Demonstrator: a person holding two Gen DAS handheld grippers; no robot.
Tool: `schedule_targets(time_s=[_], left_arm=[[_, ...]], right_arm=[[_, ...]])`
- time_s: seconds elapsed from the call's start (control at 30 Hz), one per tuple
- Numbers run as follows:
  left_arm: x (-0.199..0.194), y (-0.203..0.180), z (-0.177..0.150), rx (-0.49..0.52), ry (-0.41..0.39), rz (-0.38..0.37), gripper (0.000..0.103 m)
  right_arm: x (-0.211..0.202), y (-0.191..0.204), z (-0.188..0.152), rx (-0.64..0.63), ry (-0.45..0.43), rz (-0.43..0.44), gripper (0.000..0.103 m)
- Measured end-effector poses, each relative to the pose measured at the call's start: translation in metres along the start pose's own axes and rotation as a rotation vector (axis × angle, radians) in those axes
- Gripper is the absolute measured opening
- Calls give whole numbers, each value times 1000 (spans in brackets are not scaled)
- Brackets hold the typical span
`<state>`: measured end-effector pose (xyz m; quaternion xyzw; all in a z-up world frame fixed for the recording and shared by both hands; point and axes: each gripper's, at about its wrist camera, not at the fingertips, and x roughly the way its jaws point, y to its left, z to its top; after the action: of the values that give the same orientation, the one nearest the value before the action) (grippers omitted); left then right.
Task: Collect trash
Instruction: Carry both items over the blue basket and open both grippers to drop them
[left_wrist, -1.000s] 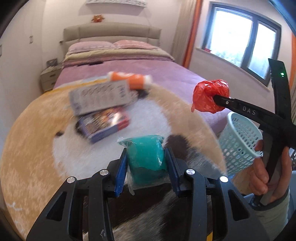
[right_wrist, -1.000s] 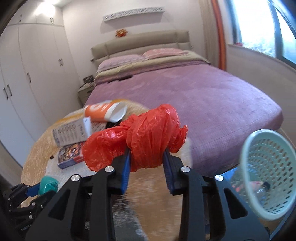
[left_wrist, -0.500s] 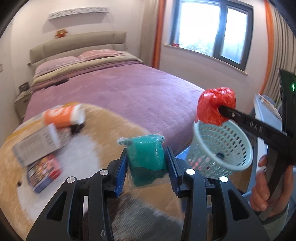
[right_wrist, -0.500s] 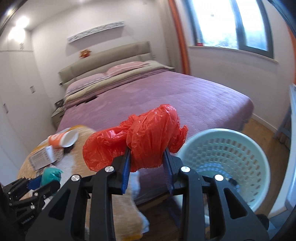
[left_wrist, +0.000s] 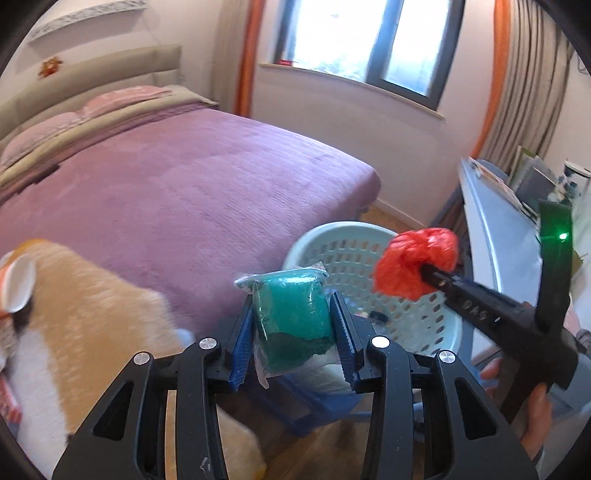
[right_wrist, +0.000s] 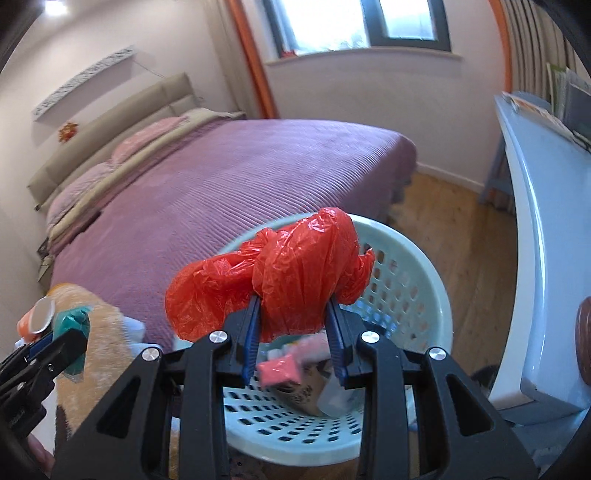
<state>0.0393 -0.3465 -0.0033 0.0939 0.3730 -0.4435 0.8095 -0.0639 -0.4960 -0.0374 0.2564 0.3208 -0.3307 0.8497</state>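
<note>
At the far left of my left wrist view an orange cup (left_wrist: 16, 282) lies on its side on a tan and white fluffy rug (left_wrist: 85, 306), its white mouth facing the camera. Above it, the purple bed (left_wrist: 184, 192) fills the upper left of the frame. In the lower centre my left hand-held gripper (left_wrist: 291, 325) is clamped on a green wrapped packet (left_wrist: 291, 314), blue pads pressing both its sides. Just behind it, right of centre, stands the pale green basket (left_wrist: 354, 251). Further right my right hand-held gripper (left_wrist: 424, 271) reaches in from the right edge, clamped on a crumpled red plastic bag (left_wrist: 417, 262) that hangs in front of the basket's far rim. A pale blue desk (left_wrist: 495, 221) runs along the right.

In my right wrist view the green packet (right_wrist: 72, 325) sits at the lower left, the red bag (right_wrist: 280, 280) is pinched in the centre over the basket (right_wrist: 413, 280), and scraps (right_wrist: 280, 371) lie inside it.
</note>
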Motion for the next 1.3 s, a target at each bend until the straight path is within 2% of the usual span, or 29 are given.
schedule_targets(time_s=[0.23,0.27,0.3,0.33,0.37,0.57,0.77,0.87,1.03,1.17,1.3], left_arm=[[38,-17,17,17,54,-45,40],[42,-19,17,26,57,-40,44],[45,-22,17,41,57,-30,59],[46,-24,15,50,51,-24,65],[46,-26,13,55,39,-25,67],[22,-15,5,41,11,-47,67],[-35,11,4,-32,-91,-52,67],[-67,25,2,-50,-143,-31,67],[-121,61,-8,-107,-221,20,68],[-165,103,-23,-169,-268,90,74],[-204,155,-40,-216,-284,241,74]], right_arm=[[17,-5,2,-11,38,-97,35],[19,-6,2,-13,46,-100,42],[22,-8,2,-16,58,-104,47],[22,-9,2,-18,57,-112,55],[21,-10,2,-19,50,-122,60],[3,-11,2,-10,17,-129,61],[-34,14,5,-46,-58,-42,61],[-54,39,5,-87,-97,-4,61],[-85,87,-1,-171,-146,108,61],[-99,137,-16,-258,-149,230,61],[-99,188,-37,-344,-122,322,61]])
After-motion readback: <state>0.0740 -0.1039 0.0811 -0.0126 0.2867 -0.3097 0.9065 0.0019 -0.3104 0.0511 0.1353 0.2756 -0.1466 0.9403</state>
